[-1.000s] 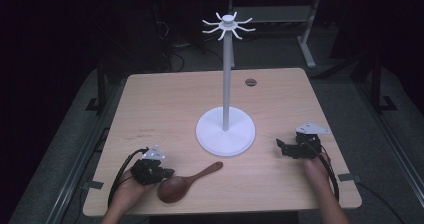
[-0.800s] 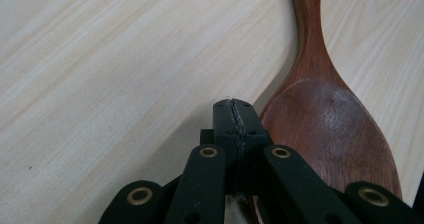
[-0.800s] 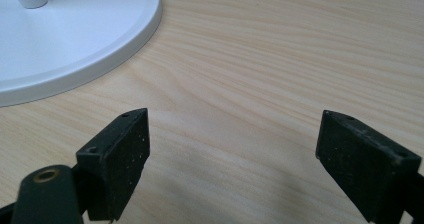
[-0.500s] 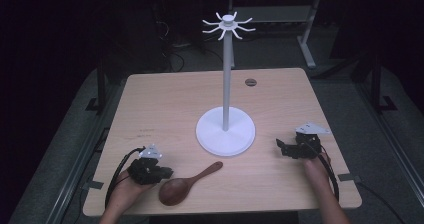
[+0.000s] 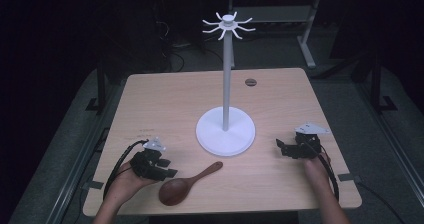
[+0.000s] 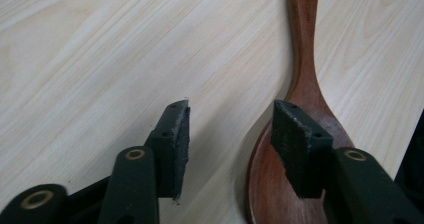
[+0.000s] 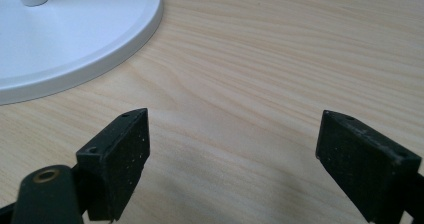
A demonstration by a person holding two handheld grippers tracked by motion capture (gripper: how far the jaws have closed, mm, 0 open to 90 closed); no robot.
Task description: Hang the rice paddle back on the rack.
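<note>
Bare table (image 5: 165, 104) lies open around the central white stand (image 5: 226, 129); a wooden spoon (image 5: 186, 183) lies before it.

We see a dark brown wooden spoon (image 5: 187, 181) lying flat near the table's six o'clock edge, bowl toward seven o'clock, handle pointing to two o'clock. A white metal stand with a round base and hooked crown (image 5: 225, 129) rises upright at centre.

Each gripper is built in black, with the left gripper (image 5: 167, 168) and the right gripper (image 5: 282, 147) each topped by a grey three-cornered plate and trailed by a black cable. Brass-coloured rivets are set in the jaw arms, and small holes are seen in the flat rectangular pads (image 6: 181, 134). Both forearms are left bare, with no sleeves worn.
</note>
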